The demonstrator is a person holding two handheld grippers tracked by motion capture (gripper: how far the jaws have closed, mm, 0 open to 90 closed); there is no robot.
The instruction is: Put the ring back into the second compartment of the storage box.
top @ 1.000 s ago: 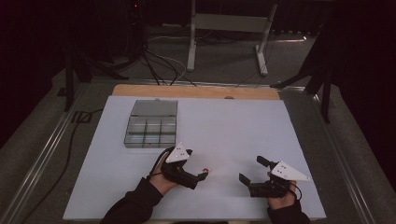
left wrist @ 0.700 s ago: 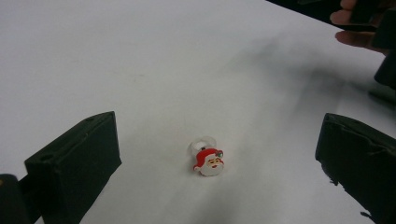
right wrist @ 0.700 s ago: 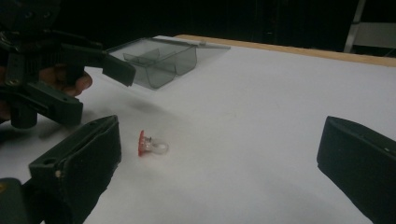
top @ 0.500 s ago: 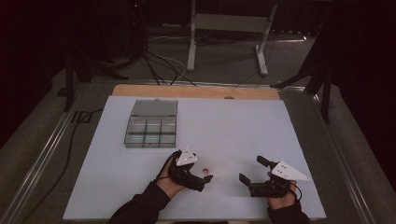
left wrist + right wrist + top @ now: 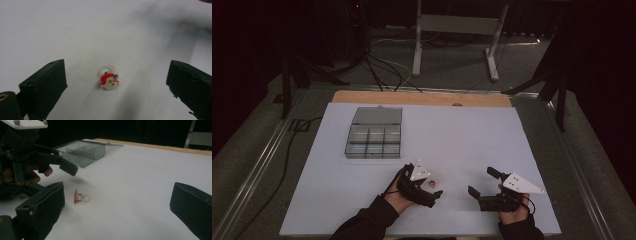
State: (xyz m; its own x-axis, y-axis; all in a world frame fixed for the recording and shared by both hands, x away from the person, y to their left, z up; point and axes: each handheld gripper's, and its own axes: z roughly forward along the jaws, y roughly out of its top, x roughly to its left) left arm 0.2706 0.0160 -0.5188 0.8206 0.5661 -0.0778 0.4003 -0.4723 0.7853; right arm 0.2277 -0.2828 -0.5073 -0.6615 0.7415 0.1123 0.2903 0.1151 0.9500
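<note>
White table sheet (image 5: 472,145) fills the middle of the dark room, with cables and a metal stand on the floor beyond it.

From the high view, I see my left gripper (image 5: 435,189) has slid toward the middle of the table over the last second; it sat closer to the near edge and farther left before. Its jaws now bracket a small red-and-white speck, the Santa ring (image 5: 432,183), which was hidden or out of reach a second ago. My right gripper (image 5: 479,182) has not budged: it rests on the sheet well apart to the right, jaws spread. The grey compartment box (image 5: 373,134) stands with its lid open toward the far left, well apart from both tools, and nothing shows inside it that I can make out.

Through the left gripper view, the ring (image 5: 109,79) lies on the sheet between my 2 black jaws, Santa face up, clear band behind it. The jaws are released and wide, with bare white on each side of the ring, so nothing is touching it yet.

Through the right gripper view, the ring (image 5: 80,197) lies on edge-like profile, red face to the left, band to the right, just under the left gripper (image 5: 63,178). The box (image 5: 82,152) sits behind it. My own jaws here are spread and hold nothing.

I judge the approach is done and the pinch is next: I need to lower and close squarely, since a thing this small could skid out sideways.
</note>
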